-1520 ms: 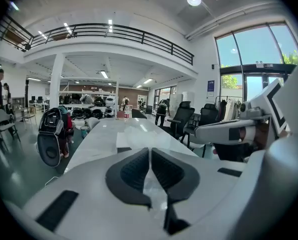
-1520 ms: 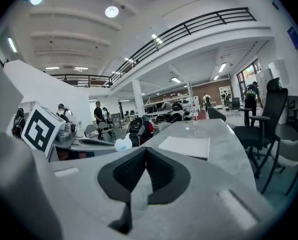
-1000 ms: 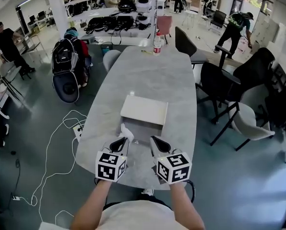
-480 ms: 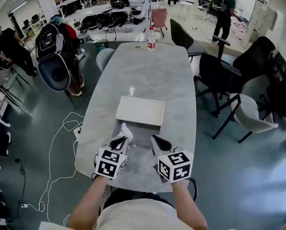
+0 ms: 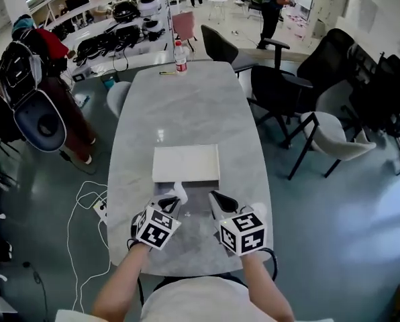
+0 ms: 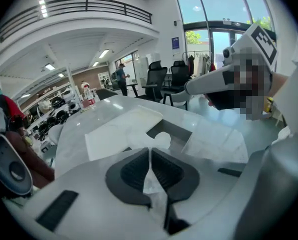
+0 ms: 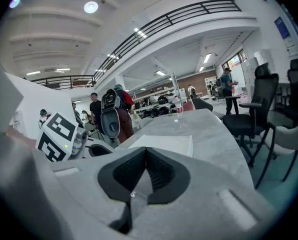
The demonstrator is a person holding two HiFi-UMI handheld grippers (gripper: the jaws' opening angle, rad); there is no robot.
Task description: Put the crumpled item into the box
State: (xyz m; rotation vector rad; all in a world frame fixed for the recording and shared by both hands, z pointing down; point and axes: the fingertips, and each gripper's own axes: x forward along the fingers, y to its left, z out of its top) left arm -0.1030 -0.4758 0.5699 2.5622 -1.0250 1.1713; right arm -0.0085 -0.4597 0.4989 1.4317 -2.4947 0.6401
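Observation:
A white flat box lies mid-table, its grey opening facing me. My left gripper is shut on the crumpled white paper, just in front of that opening. The paper sticks up past the jaws in the left gripper view. My right gripper is beside it on the right, apart from it. Its jaws are shut on what looks like a thin clear sheet that lies from the box's near side toward me.
The grey marble table is long, with a bottle at its far end. Black and grey chairs stand along the right side. A cable trails on the floor to the left. People stand in the background.
The head view has swung, so the table and box now appear further left. Both grippers keep their holds at the box's near edge.

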